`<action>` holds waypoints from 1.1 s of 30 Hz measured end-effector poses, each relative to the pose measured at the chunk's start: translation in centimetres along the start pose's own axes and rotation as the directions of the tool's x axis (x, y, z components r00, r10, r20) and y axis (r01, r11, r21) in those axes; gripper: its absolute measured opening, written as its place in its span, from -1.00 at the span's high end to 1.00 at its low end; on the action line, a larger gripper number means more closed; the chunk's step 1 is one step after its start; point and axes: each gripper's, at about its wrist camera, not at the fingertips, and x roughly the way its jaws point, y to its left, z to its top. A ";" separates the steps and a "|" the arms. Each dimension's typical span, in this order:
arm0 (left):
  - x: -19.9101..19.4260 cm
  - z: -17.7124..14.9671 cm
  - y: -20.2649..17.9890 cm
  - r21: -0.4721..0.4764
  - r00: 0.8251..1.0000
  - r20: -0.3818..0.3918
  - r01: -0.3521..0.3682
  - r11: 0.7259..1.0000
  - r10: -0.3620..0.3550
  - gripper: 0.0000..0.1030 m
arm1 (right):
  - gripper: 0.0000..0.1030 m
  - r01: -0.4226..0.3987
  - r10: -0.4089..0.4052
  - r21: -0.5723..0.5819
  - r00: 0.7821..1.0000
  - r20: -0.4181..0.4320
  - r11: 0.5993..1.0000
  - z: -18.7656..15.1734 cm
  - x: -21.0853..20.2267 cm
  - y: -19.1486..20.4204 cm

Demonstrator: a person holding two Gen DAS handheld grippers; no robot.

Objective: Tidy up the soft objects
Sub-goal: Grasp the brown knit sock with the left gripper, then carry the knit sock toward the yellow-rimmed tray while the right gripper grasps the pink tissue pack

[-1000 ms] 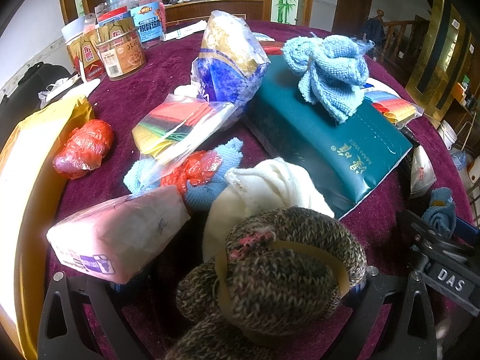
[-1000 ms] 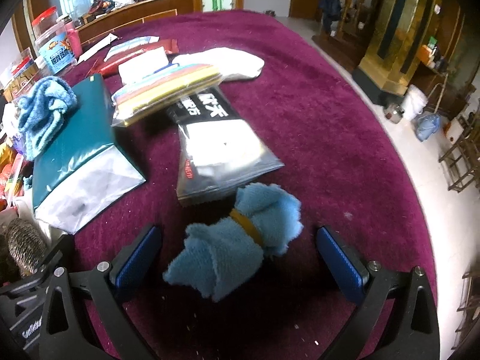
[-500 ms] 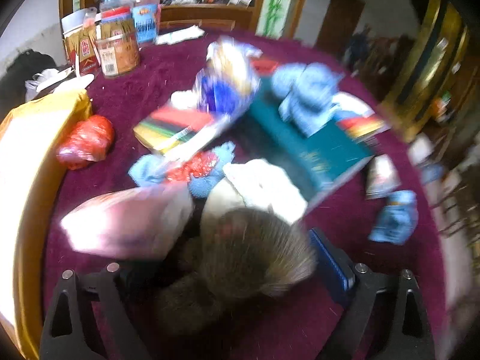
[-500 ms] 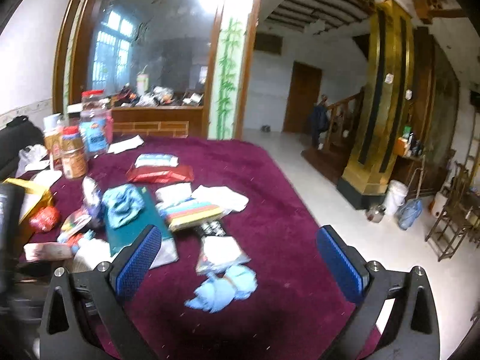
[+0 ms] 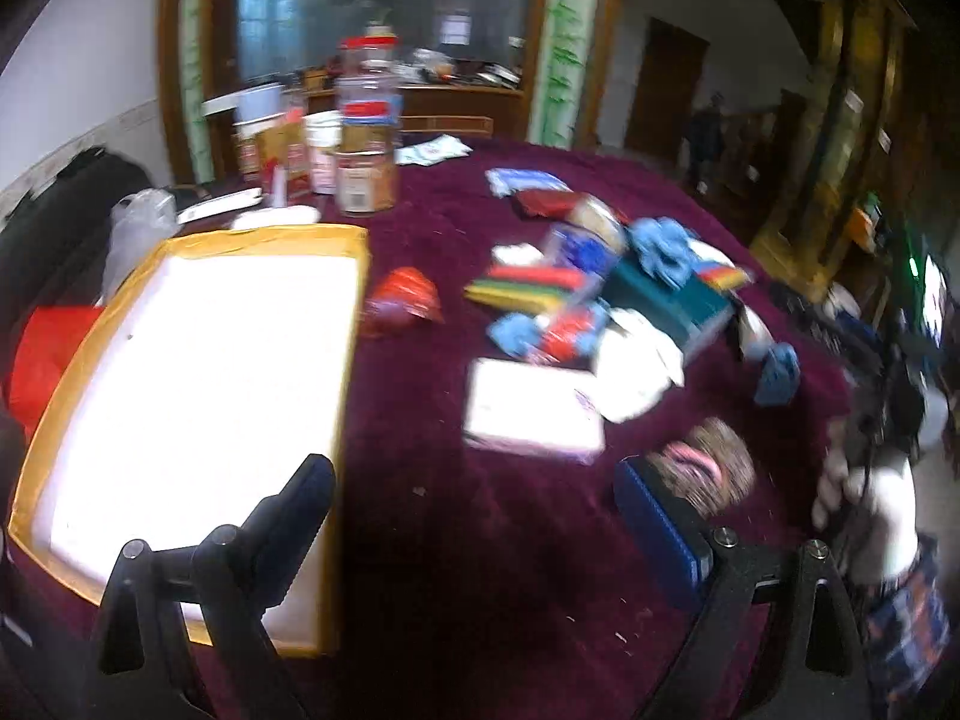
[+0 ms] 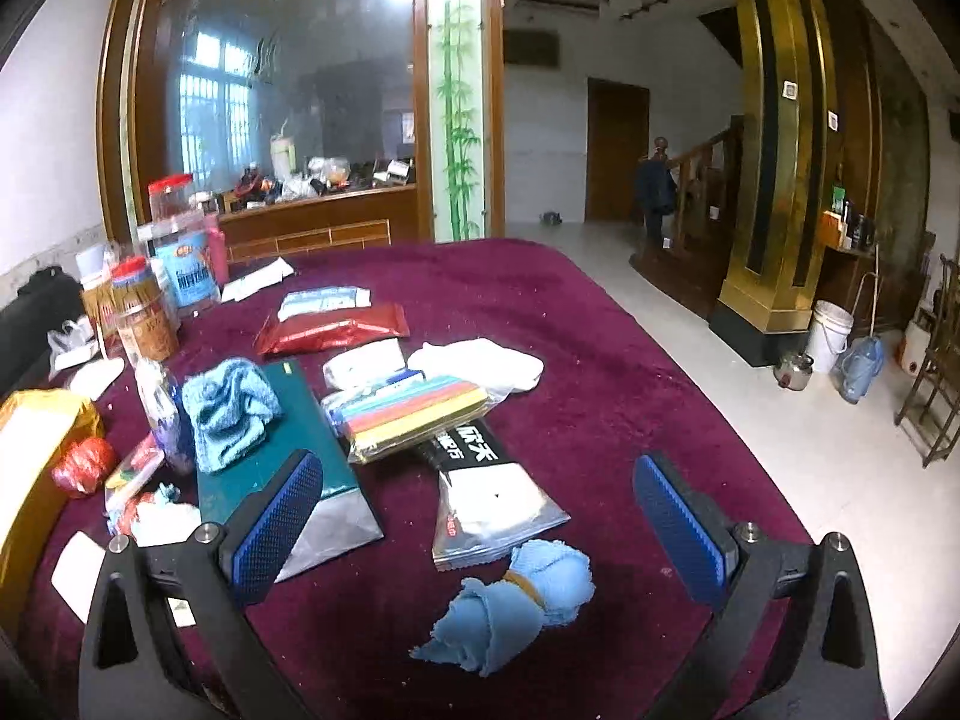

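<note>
My left gripper (image 5: 480, 528) is open and empty above the maroon table (image 5: 510, 600). A brown knitted roll (image 5: 714, 474) lies just behind its right finger (image 5: 654, 534). A white-lined yellow box (image 5: 198, 396) stands open at the left. My right gripper (image 6: 480, 516) is open and empty, raised above a blue cloth bundle tied with a band (image 6: 516, 600). Another blue cloth (image 6: 228, 402) sits on a teal pack (image 6: 282, 432). The left view is blurred.
Packets lie around: coloured cloth packs (image 6: 414, 414), a black-and-white pouch (image 6: 486, 498), a pink tissue pack (image 5: 528, 408), a red bundle (image 5: 402, 300), white cloth (image 5: 636, 366). Jars (image 5: 366, 144) stand at the back. The table edge (image 6: 750, 480) drops off to the right.
My left gripper has pulled back and swung left, leaving the brown knitted roll on the table; the yellow box has come into view. My right gripper has risen off the blue bundle.
</note>
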 end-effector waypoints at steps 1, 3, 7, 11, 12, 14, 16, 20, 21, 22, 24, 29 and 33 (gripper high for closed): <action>0.3 -0.1 -0.9 0.029 1.000 -0.004 0.007 1.000 -0.007 -0.86 | -1.00 -0.011 0.011 0.002 1.000 -0.005 1.000 -0.1 0.0 0.0; 0.9 -0.2 -3.0 0.093 1.000 -0.003 0.027 0.995 -0.027 -0.86 | -1.00 -0.018 0.018 -0.005 0.999 -0.026 1.000 -0.3 0.4 0.2; 2.8 0.2 -6.9 0.176 0.997 -0.029 0.072 0.982 -0.068 -0.86 | -1.00 -0.021 0.021 0.005 0.999 -0.028 1.000 -0.4 0.4 0.0; 5.0 0.5 -9.7 0.261 0.996 -0.059 0.077 0.962 -0.064 -0.86 | -1.00 -0.025 0.028 0.084 0.999 -0.031 0.996 -0.2 0.5 -1.6; 5.4 0.6 -10.2 0.275 0.996 -0.061 0.075 0.959 -0.061 -0.86 | -1.00 -0.023 0.028 0.115 0.999 -0.041 0.993 -0.2 0.8 -2.3; 6.0 0.8 -10.9 0.287 0.994 -0.079 0.092 0.954 -0.072 -0.83 | -1.00 -0.019 0.030 0.166 0.998 -0.060 0.986 -0.2 1.2 -3.4; 6.3 1.0 -11.6 0.296 0.991 -0.086 0.122 0.947 -0.101 -0.62 | -1.00 -0.019 0.038 0.222 0.996 -0.082 0.975 -0.3 1.7 -4.6; 7.4 1.0 -12.5 0.320 0.991 -0.096 0.122 0.940 -0.096 -0.51 | -1.00 -0.012 0.042 0.282 0.994 -0.100 0.959 -0.6 2.0 -5.9; 7.9 0.9 -12.5 0.321 0.991 -0.104 0.114 0.940 -0.084 -0.51 | -1.00 -0.010 0.041 0.285 0.994 -0.101 0.958 -0.6 2.0 -5.9; 8.3 0.7 -12.5 0.319 0.990 -0.112 0.112 0.941 -0.080 -0.51 | -1.00 -0.008 0.039 0.284 0.994 -0.103 0.959 -0.6 2.1 -5.9; 9.2 0.5 -12.3 0.297 0.988 -0.132 0.119 0.948 -0.083 -0.51 | -1.00 -0.001 0.031 0.278 0.994 -0.104 0.961 -0.7 2.1 -5.8; 9.1 0.5 -11.2 0.177 0.974 -0.147 0.198 0.964 -0.173 -0.21 | -1.00 0.022 0.016 0.275 0.991 -0.133 0.961 -0.8 2.8 -6.0; 6.2 0.7 -8.1 0.036 0.954 -0.109 0.285 0.958 -0.280 -0.21 | -1.00 0.035 0.011 0.284 0.987 -0.159 0.958 -1.1 3.3 -6.2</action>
